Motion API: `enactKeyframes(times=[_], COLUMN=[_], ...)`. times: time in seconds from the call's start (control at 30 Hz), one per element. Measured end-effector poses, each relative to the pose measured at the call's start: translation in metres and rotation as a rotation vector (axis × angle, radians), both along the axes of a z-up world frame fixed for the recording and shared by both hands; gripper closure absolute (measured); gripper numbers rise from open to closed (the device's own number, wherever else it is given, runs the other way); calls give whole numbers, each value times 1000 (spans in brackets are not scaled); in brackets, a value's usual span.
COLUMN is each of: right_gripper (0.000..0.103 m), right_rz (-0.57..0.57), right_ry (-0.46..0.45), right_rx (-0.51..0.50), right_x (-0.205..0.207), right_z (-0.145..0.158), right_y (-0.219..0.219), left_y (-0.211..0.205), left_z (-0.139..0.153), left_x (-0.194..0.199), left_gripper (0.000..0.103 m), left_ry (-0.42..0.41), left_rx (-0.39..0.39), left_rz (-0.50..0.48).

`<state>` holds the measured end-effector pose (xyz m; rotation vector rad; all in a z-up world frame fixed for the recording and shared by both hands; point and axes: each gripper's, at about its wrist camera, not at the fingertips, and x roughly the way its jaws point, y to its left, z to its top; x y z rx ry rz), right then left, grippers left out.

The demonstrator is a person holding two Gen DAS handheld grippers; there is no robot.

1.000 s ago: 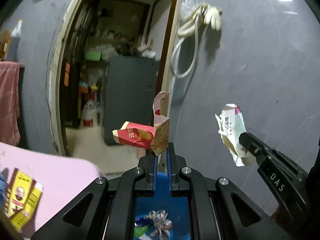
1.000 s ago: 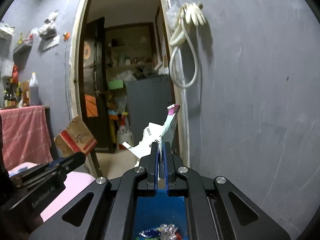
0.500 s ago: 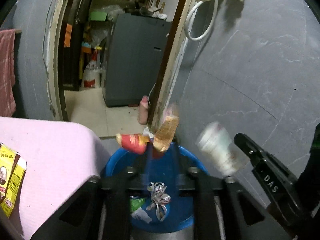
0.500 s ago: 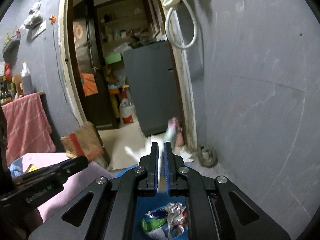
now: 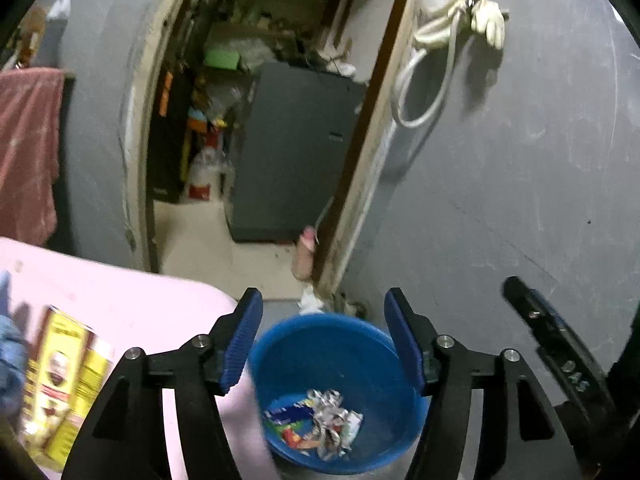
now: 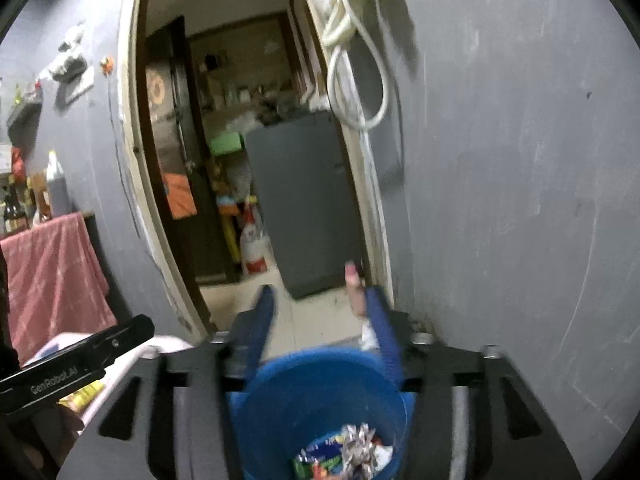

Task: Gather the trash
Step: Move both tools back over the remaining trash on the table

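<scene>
- Hovering both tools over the blue bucket [image 5: 328,344], I judge the drop step is in hand: the left gripper [image 5: 323,342] and right gripper [image 6: 320,330] have both just been opening, jaws now apart with nothing between them.
- The pink table [image 5: 120,300], smooth and matte, sits just beside the bucket; next I would swing back to it for more trash.
- The bucket is round, glossy plastic, and I see its rim in both views.
- The yellow boxes [image 5: 60,376], flat printed card, lie on the table, a likely next pick needing a wide, square grip.
- The wrappers [image 5: 316,420] at the bucket's bottom are crinkled foil and bright plastic film.
</scene>
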<state>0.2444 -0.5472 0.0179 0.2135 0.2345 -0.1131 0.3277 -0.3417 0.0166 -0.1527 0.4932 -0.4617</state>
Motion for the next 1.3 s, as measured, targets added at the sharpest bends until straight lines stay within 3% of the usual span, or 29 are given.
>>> enactKeyframes(times=[0.07, 0.17, 0.27, 0.33, 0.37, 0.8, 1.3], right_gripper=[44, 25, 18, 3, 0, 0, 0], right_rz=[2, 13, 32, 38, 38, 179, 325], right_ry=[-33, -90, -130, -151, -166, -214, -127], right_rx=[-16, -32, -49, -58, -63, -78, -71], right_x=[-6, -16, -23, -27, -29, -38, -17], right_z=[11, 25, 38, 45, 48, 64, 48], right_y=[8, 23, 40, 52, 58, 144, 231], left_y=[12, 34, 57, 73, 82, 179, 303], left_z=[9, 23, 36, 42, 45, 53, 30], left_x=[-7, -16, -28, -34, -39, -75, -96], left_gripper=[35, 21, 12, 7, 7, 4, 4], left_ry=[-29, -78, -125, -144, -156, -214, -160], left_rx=[1, -17, -27, -28, -30, 30, 69], left_rz=[27, 61, 93, 117, 130, 286, 459])
